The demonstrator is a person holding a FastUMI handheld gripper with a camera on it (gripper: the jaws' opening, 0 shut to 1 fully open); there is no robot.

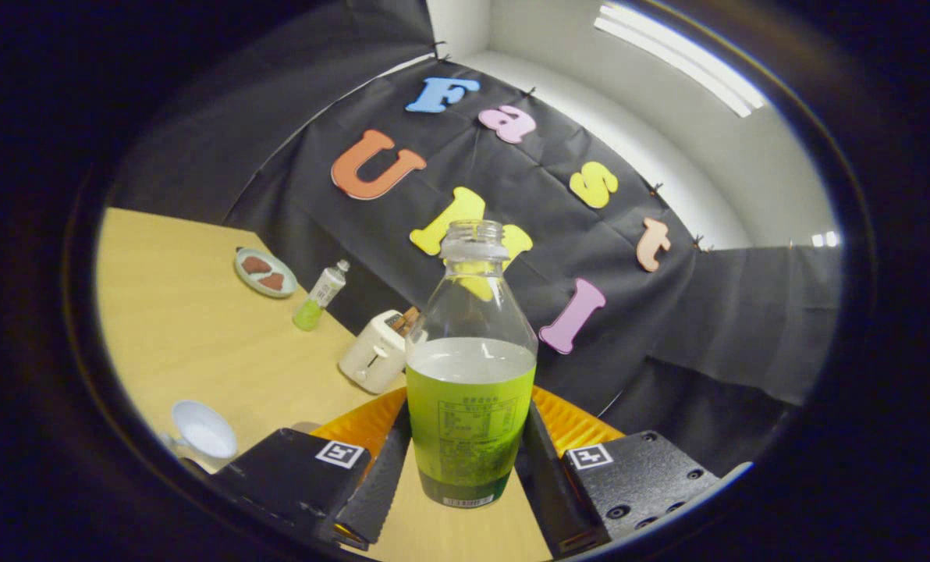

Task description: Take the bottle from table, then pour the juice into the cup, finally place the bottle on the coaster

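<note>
A clear, uncapped bottle (470, 375) with a green label stands upright between my fingers, about half full of pale juice. My gripper (465, 460) is shut on the bottle, one finger pressing each side of its lower body. Behind the bottle lies a round orange coaster (570, 417), showing on both sides of it. A white cup (204, 429) sits on the wooden table (192, 336) to the left of my left finger. The scene looks tilted, and I cannot tell whether the bottle's base rests on the table.
A white toaster (374, 353) stands beyond the fingers near the cloth wall. Farther left is a small capped bottle with green liquid (319, 297), and past it a plate with brown food (265, 272).
</note>
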